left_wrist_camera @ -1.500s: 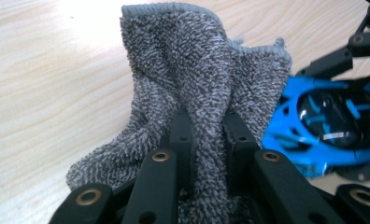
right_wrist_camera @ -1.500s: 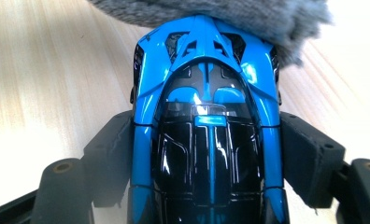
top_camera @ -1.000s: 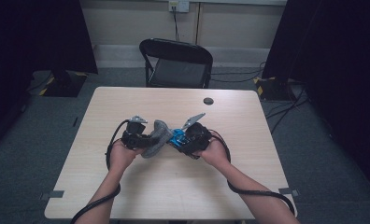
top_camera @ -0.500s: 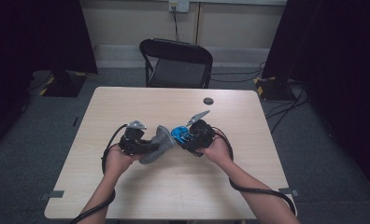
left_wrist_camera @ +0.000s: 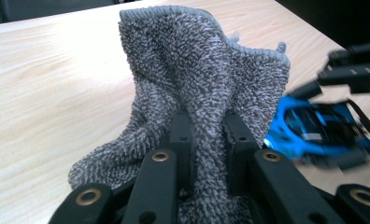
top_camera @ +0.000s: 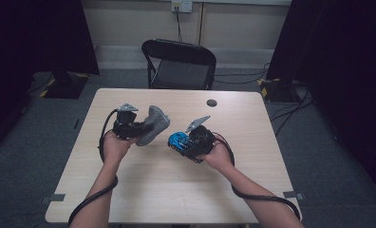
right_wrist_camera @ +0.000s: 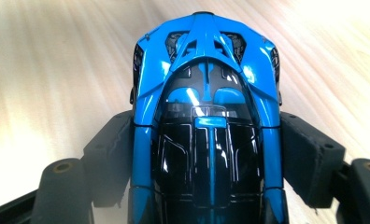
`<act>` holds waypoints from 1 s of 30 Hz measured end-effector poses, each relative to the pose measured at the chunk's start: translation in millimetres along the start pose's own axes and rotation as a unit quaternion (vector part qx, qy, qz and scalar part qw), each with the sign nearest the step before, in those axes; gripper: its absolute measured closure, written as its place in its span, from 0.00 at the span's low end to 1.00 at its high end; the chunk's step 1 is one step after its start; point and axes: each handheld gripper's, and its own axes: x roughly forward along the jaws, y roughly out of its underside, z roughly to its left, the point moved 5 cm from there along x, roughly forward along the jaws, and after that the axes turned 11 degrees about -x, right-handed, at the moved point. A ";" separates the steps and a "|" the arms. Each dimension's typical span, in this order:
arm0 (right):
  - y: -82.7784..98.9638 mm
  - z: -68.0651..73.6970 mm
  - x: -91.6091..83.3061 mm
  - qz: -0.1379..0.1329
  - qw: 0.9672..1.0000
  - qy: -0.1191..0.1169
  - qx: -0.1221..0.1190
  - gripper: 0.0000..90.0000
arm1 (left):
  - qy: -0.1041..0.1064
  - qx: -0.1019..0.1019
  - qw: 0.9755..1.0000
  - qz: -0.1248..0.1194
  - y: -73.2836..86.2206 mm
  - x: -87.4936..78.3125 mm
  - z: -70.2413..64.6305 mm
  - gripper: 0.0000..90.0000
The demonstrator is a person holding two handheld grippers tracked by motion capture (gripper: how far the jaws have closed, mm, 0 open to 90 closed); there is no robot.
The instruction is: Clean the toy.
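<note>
A grey terry cloth (top_camera: 152, 125) (left_wrist_camera: 206, 79) is pinched in my left gripper (top_camera: 141, 129) (left_wrist_camera: 207, 140), whose jaws are shut on a fold of it; the cloth stands up loosely above the table. My right gripper (top_camera: 181, 141) (right_wrist_camera: 206, 154) is shut on a blue and black toy car (top_camera: 177, 140) (right_wrist_camera: 206, 107), one pad on each side of its body, nose pointing away from the camera. The two grippers face each other over the middle of the wooden table (top_camera: 167, 185), a short gap between cloth and car. The toy car (left_wrist_camera: 314, 133) shows blurred at the right of the left gripper view.
A small dark round thing (top_camera: 211, 102) lies near the table's far edge. A black folding chair (top_camera: 179, 64) stands behind the table. Cables trail from both grippers off the near edge. Dark curtains flank the room.
The left gripper has lifted the cloth and pulled it left, away from the car. The cloth and car were touching before; now a gap separates them.
</note>
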 end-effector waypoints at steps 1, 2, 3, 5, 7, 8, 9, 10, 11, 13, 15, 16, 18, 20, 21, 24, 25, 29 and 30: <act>-1.2 2.0 0.3 -0.001 1.000 -0.003 -0.003 0.29 | -0.002 0.000 1.000 0.002 -1.8 3.1 -0.3 0.86; -2.3 3.7 0.3 -0.001 1.000 -0.002 -0.007 0.29 | -0.002 0.000 1.000 0.006 -3.1 6.3 -1.2 0.86; -3.3 5.2 0.3 -0.001 1.000 -0.005 -0.010 0.29 | -0.004 0.002 1.000 0.008 -4.2 9.5 -1.9 0.86; -5.4 8.0 -0.2 -0.004 1.000 -0.006 -0.015 0.29 | -0.002 0.006 1.000 0.017 -5.2 17.4 -4.8 0.86; -6.8 9.7 -0.3 -0.005 1.000 -0.008 -0.017 0.29 | -0.002 0.006 1.000 0.018 -5.2 20.6 -6.3 0.86; -7.6 10.9 -0.5 -0.006 1.000 -0.009 -0.017 0.29 | 0.000 0.007 1.000 0.021 -4.6 24.3 -8.3 0.86; -8.2 11.9 -0.4 -0.005 1.000 -0.013 -0.018 0.29 | 0.002 0.008 1.000 0.024 -4.2 26.9 -9.7 0.86; -8.6 12.8 -0.5 -0.005 1.000 -0.011 -0.021 0.29 | 0.002 0.009 1.000 0.024 -3.9 28.9 -10.9 0.86; -8.9 13.7 -0.5 -0.005 1.000 -0.012 -0.023 0.29 | 0.002 0.011 1.000 0.027 -3.3 31.1 -11.8 0.86; -9.6 15.3 -1.1 -0.008 1.000 -0.012 -0.025 0.29 | 0.005 0.011 0.999 0.034 -2.0 35.4 -14.4 0.86; -10.1 16.2 -2.0 -0.009 1.000 -0.013 -0.026 0.29 | 0.011 0.013 0.999 0.044 -0.3 39.2 -16.5 0.86; -10.3 16.3 -2.7 -0.008 1.000 -0.012 -0.028 0.29 | 0.012 0.015 0.999 0.047 0.5 40.7 -17.8 0.86; -10.0 15.7 -3.1 -0.006 1.000 -0.010 -0.028 0.29 | 0.019 0.013 0.998 0.052 1.6 41.6 -19.5 0.86; -9.0 14.4 -3.5 -0.004 1.000 -0.010 -0.028 0.29 | 0.027 0.009 0.998 0.055 3.0 41.1 -21.7 0.86; -8.4 13.7 -3.4 -0.004 1.000 -0.011 -0.028 0.29 | 0.028 0.010 0.998 0.060 3.9 40.6 -21.9 0.86; -6.5 12.3 -2.6 0.000 1.000 -0.009 -0.028 0.29 | 0.029 0.011 0.997 0.066 7.0 39.5 -21.6 0.86; -6.1 12.1 -2.5 0.001 1.000 -0.008 -0.028 0.29 | 0.030 0.009 0.997 0.069 8.6 38.6 -20.6 0.86; -3.7 9.6 -2.5 0.004 1.000 -0.002 -0.023 0.29 | 0.035 0.004 0.997 0.075 14.3 35.8 -17.4 0.86; -3.3 8.8 -2.5 0.004 1.000 -0.004 -0.022 0.29 | 0.036 0.007 0.996 0.076 15.2 34.9 -16.5 0.86</act>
